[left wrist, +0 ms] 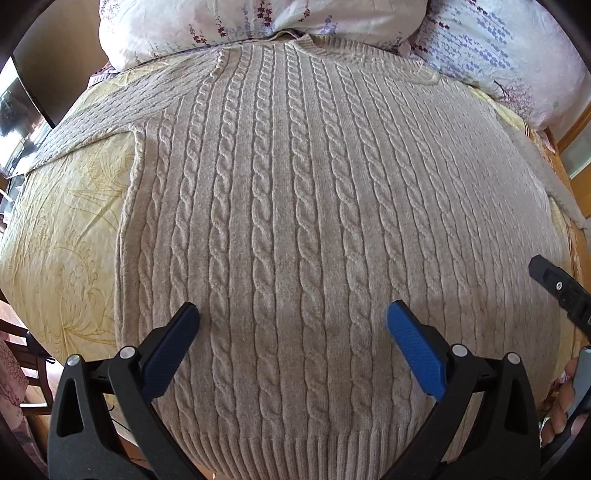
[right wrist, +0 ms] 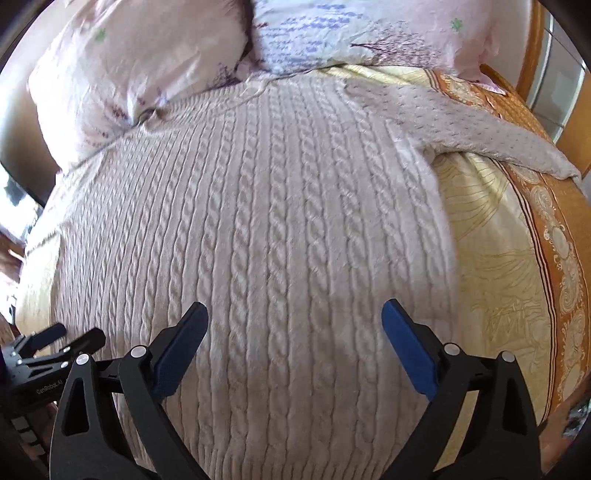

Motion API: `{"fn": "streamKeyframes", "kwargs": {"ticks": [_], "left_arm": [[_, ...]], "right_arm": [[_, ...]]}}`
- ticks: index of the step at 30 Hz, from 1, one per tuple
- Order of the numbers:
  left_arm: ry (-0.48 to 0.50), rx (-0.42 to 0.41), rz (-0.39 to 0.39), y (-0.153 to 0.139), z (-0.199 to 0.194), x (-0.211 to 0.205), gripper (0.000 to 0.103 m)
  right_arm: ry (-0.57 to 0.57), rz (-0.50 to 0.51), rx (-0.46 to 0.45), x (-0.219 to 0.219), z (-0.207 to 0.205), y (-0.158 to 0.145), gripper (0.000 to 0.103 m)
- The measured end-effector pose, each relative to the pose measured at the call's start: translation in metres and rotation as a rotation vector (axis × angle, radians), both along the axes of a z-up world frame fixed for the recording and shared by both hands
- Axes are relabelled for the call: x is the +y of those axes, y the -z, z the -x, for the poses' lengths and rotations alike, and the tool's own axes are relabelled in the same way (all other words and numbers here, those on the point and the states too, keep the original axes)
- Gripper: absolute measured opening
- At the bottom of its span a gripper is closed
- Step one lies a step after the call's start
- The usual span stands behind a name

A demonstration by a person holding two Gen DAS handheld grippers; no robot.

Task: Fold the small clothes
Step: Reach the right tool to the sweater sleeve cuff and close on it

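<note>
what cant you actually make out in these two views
- Sweater neckline: left wrist view, tucked under the floral pillows.
- Hem corners: both views, behind the open left gripper and right gripper.
- Right sleeve cuff: right wrist view, hangs over the bed's edge.
- Cable knit: right wrist view, motion-blurred.

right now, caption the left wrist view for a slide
Open left claw above a flat cable-knit sweater on the bed, pillows beyond.

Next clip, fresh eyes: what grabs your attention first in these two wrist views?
The beige cable-knit sweater dominates, spread flat across the yellow floral bedsheet, collar toward the floral pillows. Both the left gripper and the right gripper hover open over its lower half, holding nothing. One sleeve lies out toward the bed's orange border.
</note>
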State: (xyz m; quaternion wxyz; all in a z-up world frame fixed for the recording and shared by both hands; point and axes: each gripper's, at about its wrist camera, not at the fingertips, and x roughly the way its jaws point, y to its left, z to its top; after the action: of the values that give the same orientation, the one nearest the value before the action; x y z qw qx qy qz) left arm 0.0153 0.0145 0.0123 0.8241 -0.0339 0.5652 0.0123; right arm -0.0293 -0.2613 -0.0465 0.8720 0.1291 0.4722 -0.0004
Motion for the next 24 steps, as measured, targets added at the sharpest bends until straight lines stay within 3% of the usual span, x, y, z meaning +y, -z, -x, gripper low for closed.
{"fn": "streamKeyframes", "kwargs": {"ticks": [2,9,12,15,21,23,24], "left_arm": [[-0.011,-0.038,0.027,-0.006,-0.004,0.004,0.101],[-0.020,-0.228,0.269,-0.023,-0.014,0.022,0.101],[-0.049,-0.305,0.246,-0.032,-0.013,0.023,0.101],[-0.056,-0.325,0.263,-0.033,-0.012,0.027,0.101],[-0.103,-0.301,0.285,-0.033,-0.011,0.038,0.101],[-0.123,-0.298,0.294,-0.033,-0.009,0.041,0.101],[-0.134,-0.299,0.300,-0.033,-0.009,0.043,0.101]], "right_arm": [[0.068,-0.061,-0.026,-0.031,-0.013,-0.005,0.091],[0.401,-0.330,-0.097,-0.173,-0.048,-0.009,0.080],[0.573,-0.442,-0.083,-0.230,-0.053,0.005,0.072],[0.698,-0.543,-0.056,-0.270,-0.051,0.023,0.064],[0.747,-0.606,-0.077,-0.296,-0.053,0.035,0.042],[0.756,-0.617,-0.088,-0.302,-0.053,0.039,0.027],[0.760,-0.622,-0.094,-0.306,-0.053,0.040,0.025]]}}
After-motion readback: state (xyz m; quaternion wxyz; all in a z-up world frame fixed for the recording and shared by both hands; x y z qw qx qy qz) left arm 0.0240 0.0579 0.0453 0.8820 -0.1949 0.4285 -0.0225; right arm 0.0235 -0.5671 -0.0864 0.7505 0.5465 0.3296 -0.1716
